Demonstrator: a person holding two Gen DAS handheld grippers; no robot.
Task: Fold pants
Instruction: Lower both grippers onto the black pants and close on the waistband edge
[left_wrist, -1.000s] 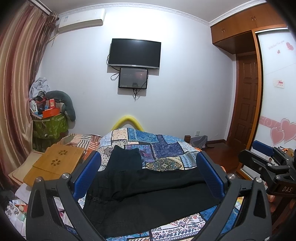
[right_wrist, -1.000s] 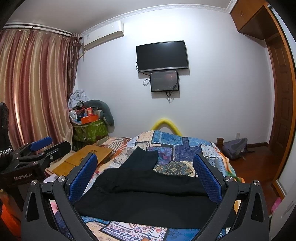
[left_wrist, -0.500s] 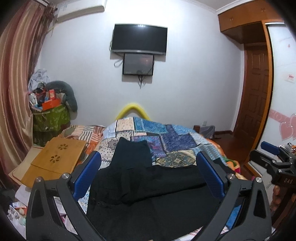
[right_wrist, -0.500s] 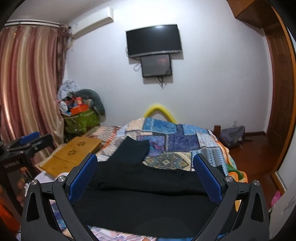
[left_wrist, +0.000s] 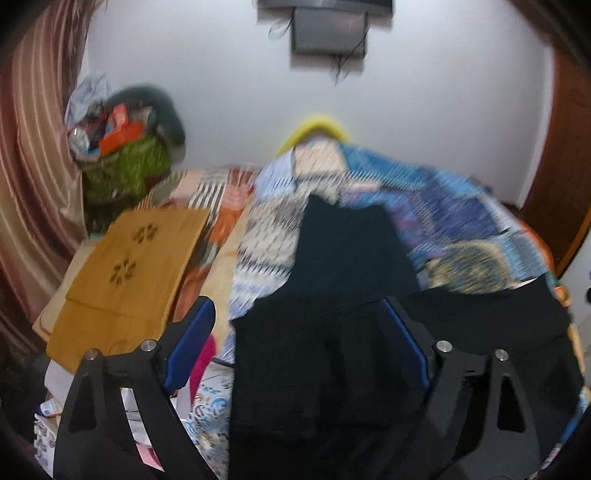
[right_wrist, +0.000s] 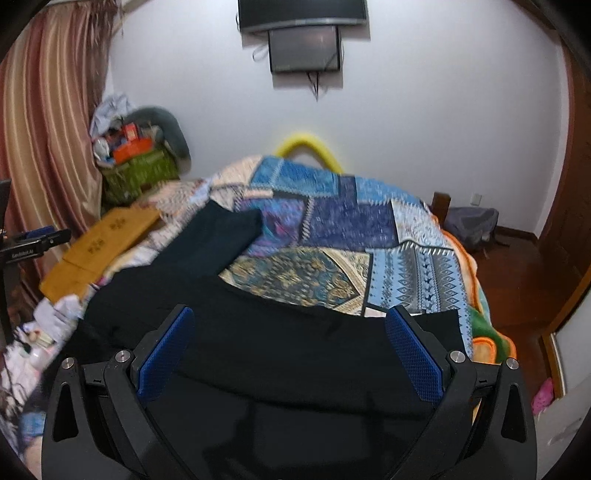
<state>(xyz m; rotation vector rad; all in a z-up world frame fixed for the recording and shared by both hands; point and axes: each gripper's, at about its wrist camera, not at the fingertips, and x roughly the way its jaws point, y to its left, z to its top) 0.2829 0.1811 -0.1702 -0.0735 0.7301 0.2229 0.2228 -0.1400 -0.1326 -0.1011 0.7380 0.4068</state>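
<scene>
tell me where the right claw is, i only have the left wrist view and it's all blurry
observer: the right claw is open, hovering over the black pants and gripping nothing.
operator: where does the right end of the pants stop
observer: it lies flat on the bed, just short of the green and orange blanket edge.
operator: anything on the floor that side
observer: a grey bag sits against the wall, apart from the bed.
</scene>
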